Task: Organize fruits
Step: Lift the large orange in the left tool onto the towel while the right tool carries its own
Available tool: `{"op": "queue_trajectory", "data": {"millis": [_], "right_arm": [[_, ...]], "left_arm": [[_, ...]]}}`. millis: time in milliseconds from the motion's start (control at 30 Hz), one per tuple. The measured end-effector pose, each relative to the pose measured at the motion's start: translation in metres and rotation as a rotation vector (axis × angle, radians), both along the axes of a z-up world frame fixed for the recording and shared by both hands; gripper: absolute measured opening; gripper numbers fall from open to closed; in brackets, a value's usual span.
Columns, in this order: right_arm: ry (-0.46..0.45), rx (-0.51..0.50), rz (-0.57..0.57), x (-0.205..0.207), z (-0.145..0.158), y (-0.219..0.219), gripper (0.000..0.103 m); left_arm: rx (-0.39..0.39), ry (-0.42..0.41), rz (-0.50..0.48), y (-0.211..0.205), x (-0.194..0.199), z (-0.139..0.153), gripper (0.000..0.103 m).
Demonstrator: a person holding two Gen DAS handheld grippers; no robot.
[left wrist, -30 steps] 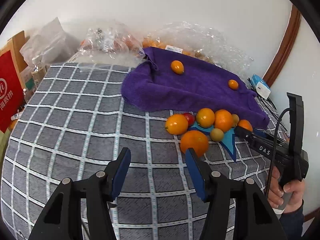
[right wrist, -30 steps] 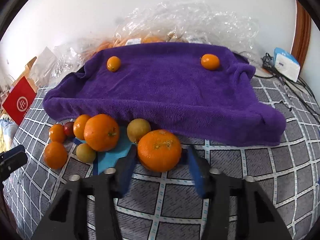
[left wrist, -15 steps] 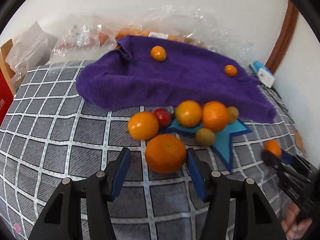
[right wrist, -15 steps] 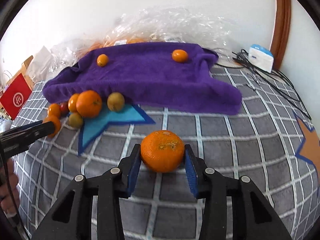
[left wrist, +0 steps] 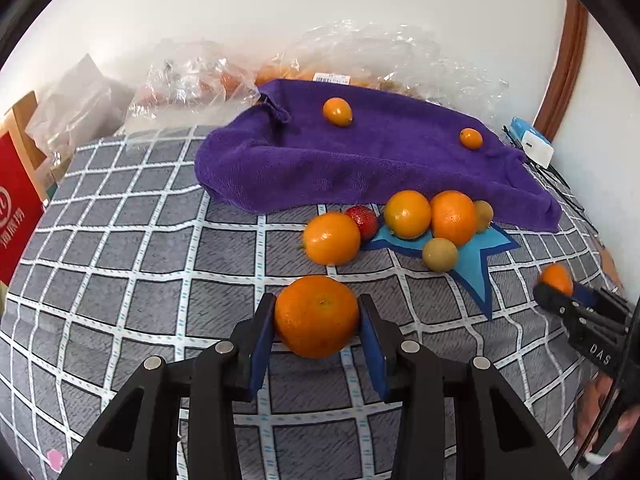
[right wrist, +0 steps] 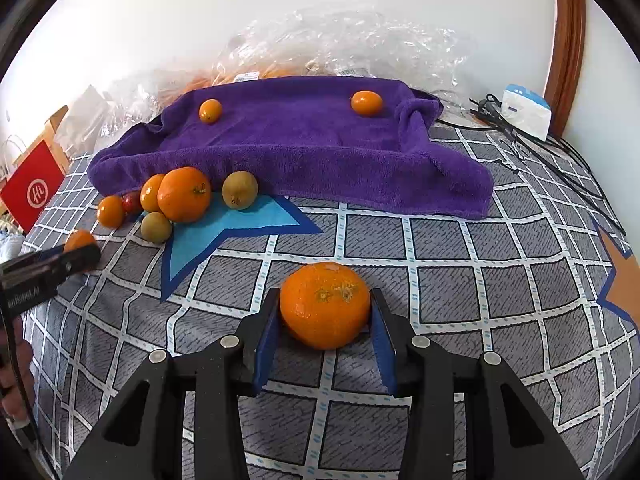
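Note:
My left gripper (left wrist: 317,316) is shut on a large orange (left wrist: 316,317) just above the checked cloth. My right gripper (right wrist: 325,312) is shut on another large orange (right wrist: 325,304), held off to the right of the pile. A pile of oranges (left wrist: 408,214), a red fruit (left wrist: 362,221) and small green-brown fruits (left wrist: 439,254) lies on a blue star patch (left wrist: 476,264). Two small oranges (left wrist: 337,111) sit on the purple towel (left wrist: 360,160). The right gripper with its orange also shows in the left wrist view (left wrist: 556,280).
Crinkled plastic bags (left wrist: 192,80) lie behind the towel along the wall. A red carton (left wrist: 16,216) stands at the left edge. A white and blue box (right wrist: 524,110) and black cables (right wrist: 560,160) lie at the back right. An orange star patch (right wrist: 624,280) marks the right side.
My left gripper moved up to the near orange and shut on it. My right gripper, holding its orange, carried it further right, away from the pile.

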State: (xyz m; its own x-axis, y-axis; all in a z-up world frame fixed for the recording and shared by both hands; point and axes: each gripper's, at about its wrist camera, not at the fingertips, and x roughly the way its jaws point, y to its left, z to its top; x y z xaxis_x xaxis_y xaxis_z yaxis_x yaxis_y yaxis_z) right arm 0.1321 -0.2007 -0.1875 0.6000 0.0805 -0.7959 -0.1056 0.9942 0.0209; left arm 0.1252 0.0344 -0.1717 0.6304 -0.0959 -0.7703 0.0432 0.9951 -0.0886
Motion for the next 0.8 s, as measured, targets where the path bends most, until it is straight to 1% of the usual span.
{"op": "queue_trajectory", "data": {"millis": [33, 100, 167, 300, 500, 700, 800], "right_arm": [[0.001, 0.001, 0.005, 0.0, 0.0, 0.0, 0.047], [0.002, 0.003, 0.011, 0.0, -0.001, 0.001, 0.048], [0.002, 0.014, 0.012, 0.0, -0.001, 0.0, 0.049], [-0.001, 0.074, 0.01, 0.0, -0.001, -0.008, 0.049], [0.001, 0.13, 0.01, 0.0, -0.002, -0.015, 0.049], [-0.003, 0.14, 0.008, -0.001, -0.002, -0.016, 0.049], [-0.005, 0.131, 0.004, -0.001, -0.002, -0.016, 0.043]], "left_arm": [[0.003, -0.007, -0.001, 0.0, -0.001, 0.0, 0.039], [0.004, -0.001, 0.0, -0.001, -0.001, -0.002, 0.039], [-0.014, -0.001, 0.002, 0.001, -0.001, -0.001, 0.039], [-0.054, -0.001, 0.014, 0.006, -0.002, -0.002, 0.039], [-0.016, 0.002, 0.014, 0.001, -0.001, -0.003, 0.039], [-0.071, -0.004, 0.024, 0.008, -0.004, -0.003, 0.038], [-0.106, -0.008, 0.024, 0.012, -0.007, -0.003, 0.038]]}}
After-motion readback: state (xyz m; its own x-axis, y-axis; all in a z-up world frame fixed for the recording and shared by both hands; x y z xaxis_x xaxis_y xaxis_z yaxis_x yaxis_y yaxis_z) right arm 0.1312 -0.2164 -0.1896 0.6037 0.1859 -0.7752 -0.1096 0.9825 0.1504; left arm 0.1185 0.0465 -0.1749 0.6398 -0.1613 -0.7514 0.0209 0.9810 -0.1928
